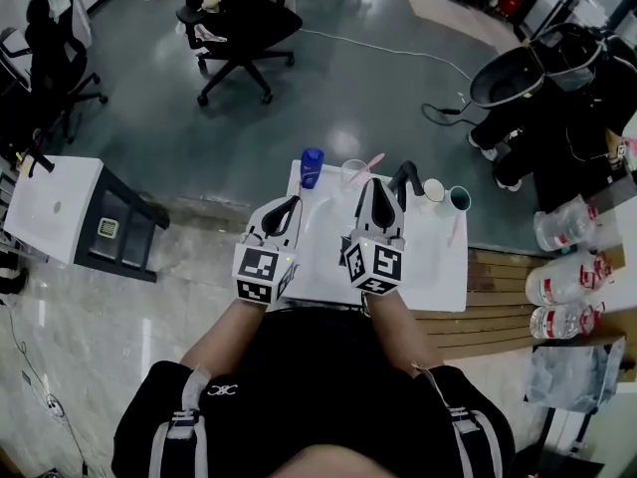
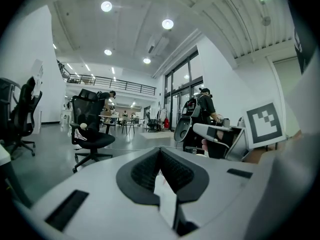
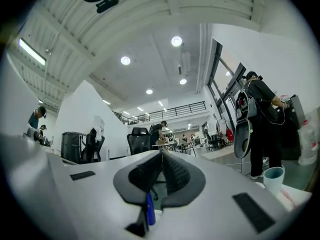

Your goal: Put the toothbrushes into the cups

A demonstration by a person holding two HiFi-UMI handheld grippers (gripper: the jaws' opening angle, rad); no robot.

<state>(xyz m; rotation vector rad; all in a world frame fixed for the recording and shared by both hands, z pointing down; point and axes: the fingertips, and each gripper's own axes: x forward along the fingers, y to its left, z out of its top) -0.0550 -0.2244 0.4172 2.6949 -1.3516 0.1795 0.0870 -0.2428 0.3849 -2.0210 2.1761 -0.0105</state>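
On the white table [image 1: 438, 267]: four cups stand along the far side, a blue cup [image 1: 312, 165], a clear cup [image 1: 353, 174], a cream cup [image 1: 434, 189] and a teal cup [image 1: 459, 199].
Brush in a cup: one pink toothbrush [image 1: 374, 161] seems to stick out of the clear cup.
Brush left to do: a second pink toothbrush [image 1: 455, 229] lies flat just beside the teal cup, on the near side.
Left gripper [image 2: 160, 151]: its jaws are pressed together with nothing held.
Right gripper [image 3: 161, 153]: its jaws are pressed together too, and I see nothing held. A thin blue bit [image 3: 149, 209] shows low in the gap, and I cannot tell what it is.
How the brush handles: I think it is light, thin, hard and smooth, so it may slip or spin.
Where to grab: the middle of the handle looks best, not the soft bristles.
Cups: they look light and may tip if bumped.
Writing: none I can read, only black and white square markers on the gripper cubes [image 1: 261, 272].
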